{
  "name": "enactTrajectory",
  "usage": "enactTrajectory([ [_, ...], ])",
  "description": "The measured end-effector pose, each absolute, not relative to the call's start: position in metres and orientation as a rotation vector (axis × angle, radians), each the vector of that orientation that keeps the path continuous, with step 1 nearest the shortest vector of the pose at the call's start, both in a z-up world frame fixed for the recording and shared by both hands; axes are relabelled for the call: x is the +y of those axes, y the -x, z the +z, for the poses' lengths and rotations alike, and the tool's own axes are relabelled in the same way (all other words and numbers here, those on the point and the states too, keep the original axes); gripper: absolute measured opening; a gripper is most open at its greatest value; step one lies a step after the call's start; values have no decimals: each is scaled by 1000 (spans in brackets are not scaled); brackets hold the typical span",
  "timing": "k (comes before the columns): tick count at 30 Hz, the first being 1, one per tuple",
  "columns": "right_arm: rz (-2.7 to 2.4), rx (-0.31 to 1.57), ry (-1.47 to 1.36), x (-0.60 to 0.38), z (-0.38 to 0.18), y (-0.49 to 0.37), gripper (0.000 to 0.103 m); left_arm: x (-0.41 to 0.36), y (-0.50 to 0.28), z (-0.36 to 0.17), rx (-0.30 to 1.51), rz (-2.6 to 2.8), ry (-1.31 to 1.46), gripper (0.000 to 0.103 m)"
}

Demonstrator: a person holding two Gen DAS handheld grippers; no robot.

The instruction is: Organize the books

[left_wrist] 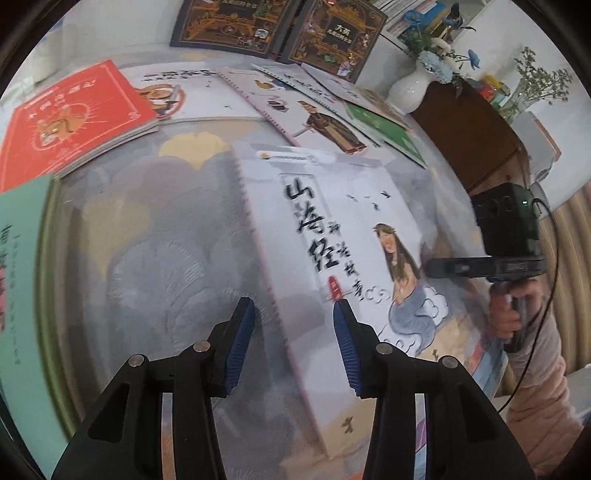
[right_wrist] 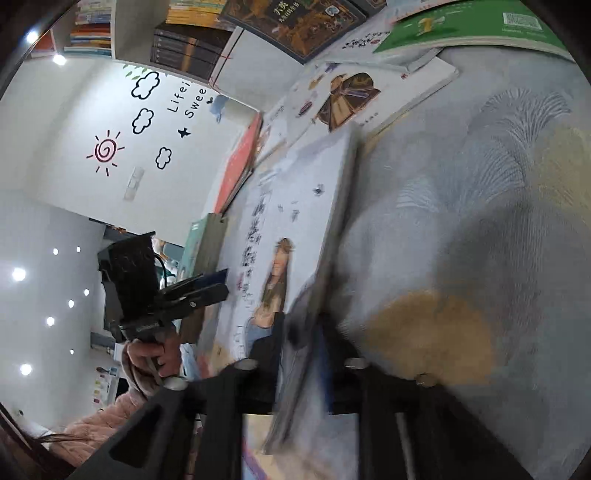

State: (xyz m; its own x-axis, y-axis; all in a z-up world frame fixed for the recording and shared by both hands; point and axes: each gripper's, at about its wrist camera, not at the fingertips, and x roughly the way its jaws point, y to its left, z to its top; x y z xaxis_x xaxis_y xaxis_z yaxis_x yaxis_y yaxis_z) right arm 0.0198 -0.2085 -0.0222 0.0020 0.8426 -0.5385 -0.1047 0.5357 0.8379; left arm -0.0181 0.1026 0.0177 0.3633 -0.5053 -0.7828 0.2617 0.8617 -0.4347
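A white book point(left_wrist: 332, 229) with black brush lettering and a mermaid drawing is tilted up off the grey patterned tabletop point(left_wrist: 147, 240). My right gripper point(right_wrist: 303, 332) is shut on its near edge, and the cover point(right_wrist: 295, 221) runs away from the camera. From the left wrist, that gripper point(left_wrist: 432, 267) bites the book's right edge, held by a hand in a pink sleeve. My left gripper point(left_wrist: 293, 325) is open. Its blue pads point(left_wrist: 243, 332) straddle the book's spine edge without pressing on it. In the right wrist view the left gripper point(right_wrist: 218, 284) sits at the book's far side.
Several books lie scattered at the back: a red one point(left_wrist: 74, 122), white illustrated ones point(left_wrist: 306, 118), a green one point(left_wrist: 384, 133) and dark ornate ones point(left_wrist: 332, 33). A teal book point(left_wrist: 18, 277) lies at the left edge. A white vase point(left_wrist: 410, 88) stands on a wooden cabinet point(left_wrist: 469, 136).
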Motion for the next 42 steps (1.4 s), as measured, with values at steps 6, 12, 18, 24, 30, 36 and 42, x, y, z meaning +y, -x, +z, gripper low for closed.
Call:
enactTrajectory([
  [6,906,1313,-728,-206,-22,-16,9,97,17,15,1053,-491,272,40],
  [12,874,1324,-731,-205,-21,-11,9,117,11,6,1042,-477,368,21],
  [18,736,1312,-667,-197,-7,-1,13,110,13,11,1056,-435,352,21],
  [24,718,1284,-603,-191,15,7,13,111,14,19,1071,-460,374,21],
  [30,722,1262,-532,-173,44,11,13,107,21,40,1042,-462,328,21],
  [36,715,1251,-503,-158,68,11,14,119,25,64,988,-460,323,21],
  [42,748,1216,-461,-133,95,10,14,138,35,90,921,-445,305,21],
])
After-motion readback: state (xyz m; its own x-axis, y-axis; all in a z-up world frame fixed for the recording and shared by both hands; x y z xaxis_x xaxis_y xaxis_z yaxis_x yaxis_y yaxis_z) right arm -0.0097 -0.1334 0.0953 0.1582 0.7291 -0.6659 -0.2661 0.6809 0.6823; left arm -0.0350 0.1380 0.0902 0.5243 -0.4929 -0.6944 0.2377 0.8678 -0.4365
